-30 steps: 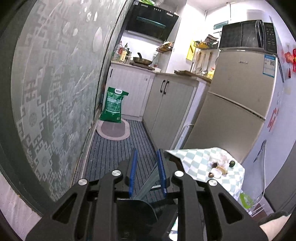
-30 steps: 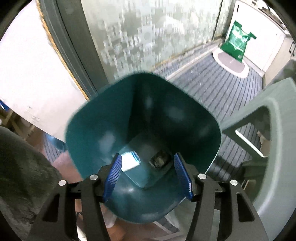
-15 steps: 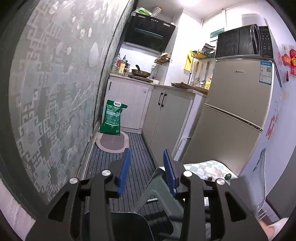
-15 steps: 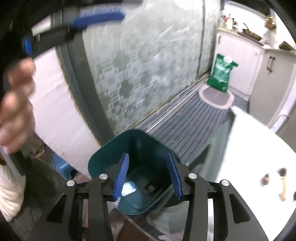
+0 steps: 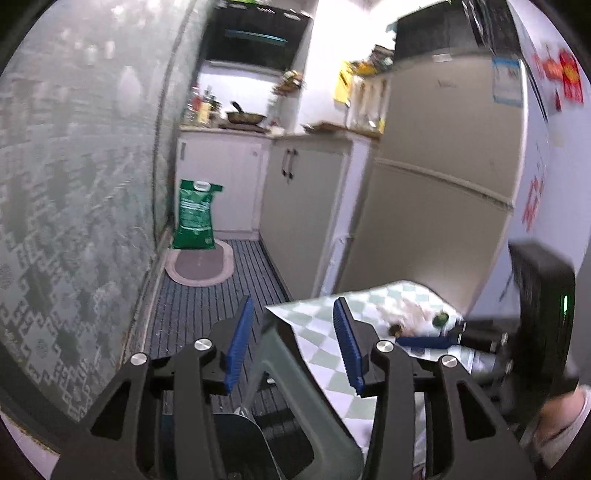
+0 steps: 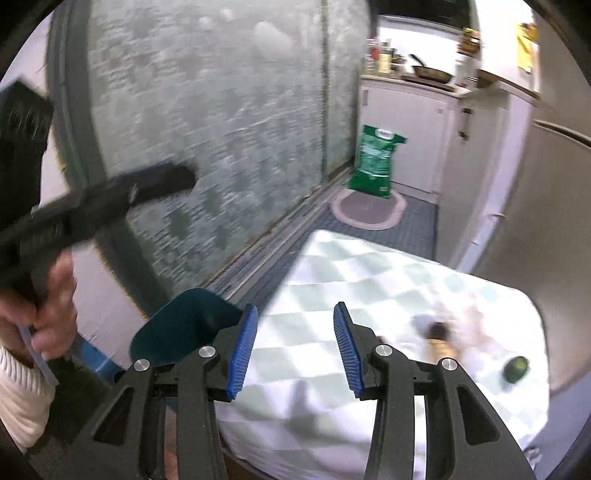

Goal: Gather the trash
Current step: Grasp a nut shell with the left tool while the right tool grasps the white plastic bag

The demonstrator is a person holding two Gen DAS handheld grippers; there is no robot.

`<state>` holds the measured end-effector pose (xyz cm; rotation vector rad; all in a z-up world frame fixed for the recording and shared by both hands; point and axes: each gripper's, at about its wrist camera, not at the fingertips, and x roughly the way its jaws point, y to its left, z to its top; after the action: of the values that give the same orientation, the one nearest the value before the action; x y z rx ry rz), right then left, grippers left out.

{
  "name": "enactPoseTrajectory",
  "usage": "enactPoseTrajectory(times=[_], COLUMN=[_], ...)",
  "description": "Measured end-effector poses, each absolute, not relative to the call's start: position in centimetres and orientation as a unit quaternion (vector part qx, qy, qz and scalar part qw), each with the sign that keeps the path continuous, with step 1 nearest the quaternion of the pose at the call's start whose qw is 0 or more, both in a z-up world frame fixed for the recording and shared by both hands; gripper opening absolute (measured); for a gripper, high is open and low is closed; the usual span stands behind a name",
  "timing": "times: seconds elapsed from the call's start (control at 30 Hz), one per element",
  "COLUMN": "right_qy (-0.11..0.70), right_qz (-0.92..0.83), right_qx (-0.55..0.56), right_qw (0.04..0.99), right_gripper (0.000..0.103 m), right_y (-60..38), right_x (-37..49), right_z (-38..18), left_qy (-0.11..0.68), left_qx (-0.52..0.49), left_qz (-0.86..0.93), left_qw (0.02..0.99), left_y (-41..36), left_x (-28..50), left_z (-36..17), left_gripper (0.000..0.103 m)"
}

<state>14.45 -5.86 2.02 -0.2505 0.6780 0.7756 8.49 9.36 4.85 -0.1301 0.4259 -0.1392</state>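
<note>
A green sack (image 5: pixel 195 214) is stood upright on the floor against the white base cabinets (image 5: pixel 221 184), with an oval mat (image 5: pixel 201 264) laid just in front of it. The floor is covered by dark striped matting (image 5: pixel 207 306). A patterned frosted glass partition (image 5: pixel 74 184) is seen along one side. A frying pan (image 5: pixel 245 117) is set on the counter beneath a black range hood (image 5: pixel 258 37), with bottles (image 5: pixel 201 107) grouped beside it. A beige two-door refrigerator (image 5: pixel 443 177) is placed beside a checked tablecloth (image 6: pixel 332 280), and a microwave (image 5: pixel 432 31) is carried on top of it.
</note>
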Motion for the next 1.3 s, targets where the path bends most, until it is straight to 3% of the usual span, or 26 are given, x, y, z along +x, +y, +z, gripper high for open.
enactPoseTrajectory(times=[0.87, 1.3], right_qy=[0.346, 0.358], right_qz=[0.287, 0.297], right_qx=[-0.063, -0.065], right_qw=[0.891, 0.883], right_gripper=[0.043, 0.043], right_y=[-16.0, -17.3], right_x=[20.7, 21.9], right_z=[0.8, -0.2], left_qy=[0.359, 0.39], left_qx=[0.031, 0.029], left_qz=[-0.158, -0.159], left_qw=[0.919, 0.907], left_y=[-0.7, -1.8], left_x=[15.4, 17.8], left_z=[-2.6, -3.8], left_gripper=[0.046, 0.03])
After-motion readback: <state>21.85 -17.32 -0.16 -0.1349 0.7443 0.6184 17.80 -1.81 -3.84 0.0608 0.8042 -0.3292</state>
